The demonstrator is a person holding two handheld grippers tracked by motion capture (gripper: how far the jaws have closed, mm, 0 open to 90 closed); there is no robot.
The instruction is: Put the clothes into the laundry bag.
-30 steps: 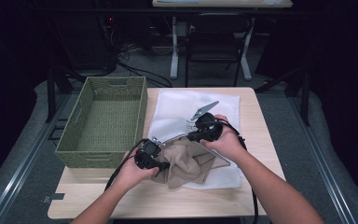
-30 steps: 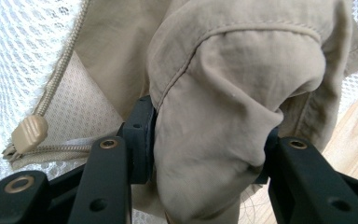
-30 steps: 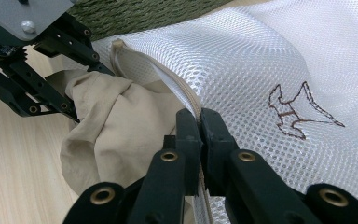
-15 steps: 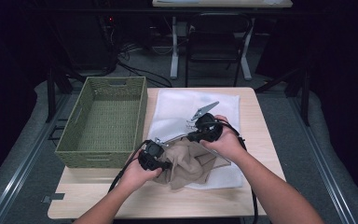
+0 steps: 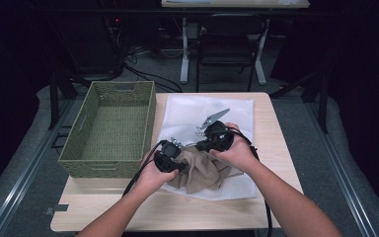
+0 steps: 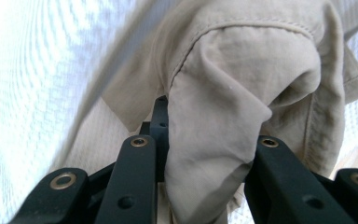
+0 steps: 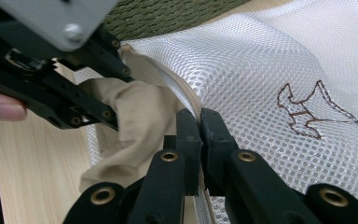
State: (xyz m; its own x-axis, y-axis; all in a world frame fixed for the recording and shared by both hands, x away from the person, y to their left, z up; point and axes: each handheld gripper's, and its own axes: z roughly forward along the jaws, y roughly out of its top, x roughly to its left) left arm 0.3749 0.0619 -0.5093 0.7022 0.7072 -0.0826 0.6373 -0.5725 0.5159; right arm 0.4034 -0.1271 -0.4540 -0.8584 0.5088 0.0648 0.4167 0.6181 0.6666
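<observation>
A beige garment (image 5: 203,172) lies bunched on a white mesh bag (image 5: 202,106) spread over the table. My left gripper (image 5: 179,159) is at the garment's left side and is shut on a thick fold of it (image 6: 214,116). My right gripper (image 5: 200,145) sits just beyond, shut on the mesh bag's zipper edge (image 7: 193,100) and holding it lifted. In the right gripper view the left gripper (image 7: 115,122) comes in from the upper left with the beige garment (image 7: 140,116) hanging at the bag's mouth. The bag (image 7: 270,60) bears a brown stitched logo.
A green woven basket (image 5: 84,133), nothing visible inside, stands on the table's left part, close beside the bag. Bare wooden tabletop (image 5: 177,212) runs along the near edge. A chair and table legs stand beyond the far edge.
The left gripper has shifted a little to the right with the beige garment, closer to the right gripper. The right gripper has stayed where it was on the bag's edge.
</observation>
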